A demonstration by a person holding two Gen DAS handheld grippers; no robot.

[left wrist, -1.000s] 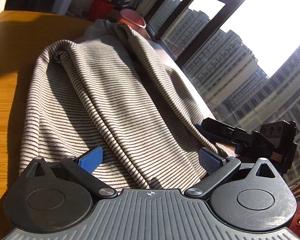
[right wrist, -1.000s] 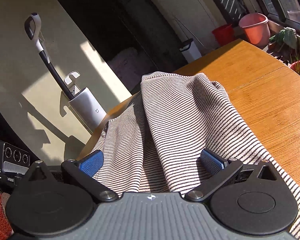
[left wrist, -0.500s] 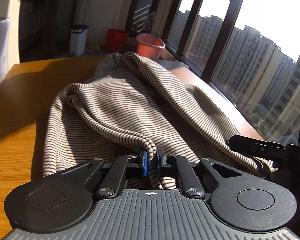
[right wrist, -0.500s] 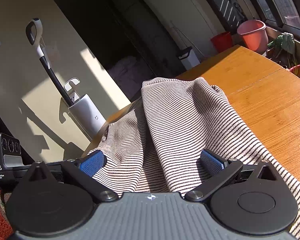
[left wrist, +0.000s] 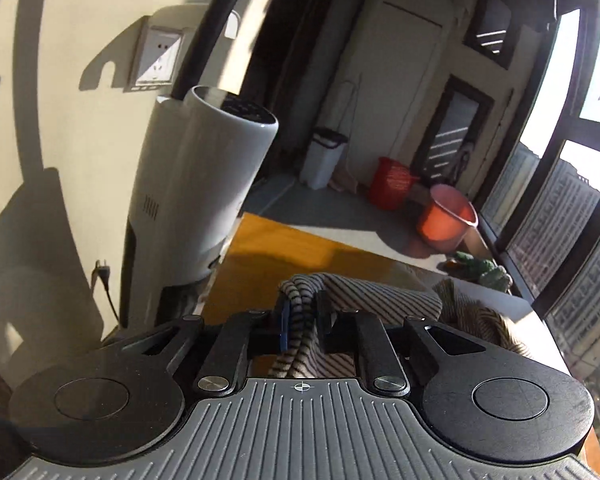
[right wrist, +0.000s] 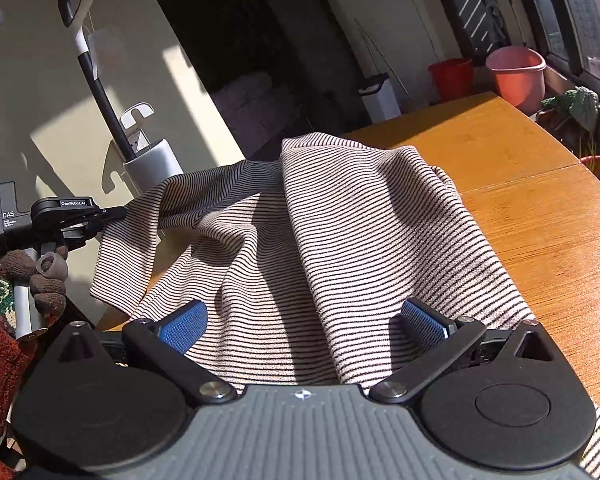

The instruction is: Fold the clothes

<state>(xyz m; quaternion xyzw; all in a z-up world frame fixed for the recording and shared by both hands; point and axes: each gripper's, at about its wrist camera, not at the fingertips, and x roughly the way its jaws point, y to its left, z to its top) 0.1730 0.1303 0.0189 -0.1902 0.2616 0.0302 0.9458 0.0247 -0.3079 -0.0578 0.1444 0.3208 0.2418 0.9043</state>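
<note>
Left jaws: clamped on a bunched edge of the striped shirt [left wrist: 300,312]; half a second ago they pinched it low over the counter [right wrist: 540,216], now the left gripper [left wrist: 302,320] has lifted and swung it out sideways.
Right jaws: spread wide, the right gripper [right wrist: 304,322] hovering over the cloth, gripping nothing.
Meaning: likely spreading before the first fold.
Shirt: thin dark stripes on beige, rumpled, draped across the counter, one corner raised.

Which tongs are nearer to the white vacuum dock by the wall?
Left. The left tongs, shut on the shirt, are close to the dock; the right tongs hang open across the shirt from it.
</note>
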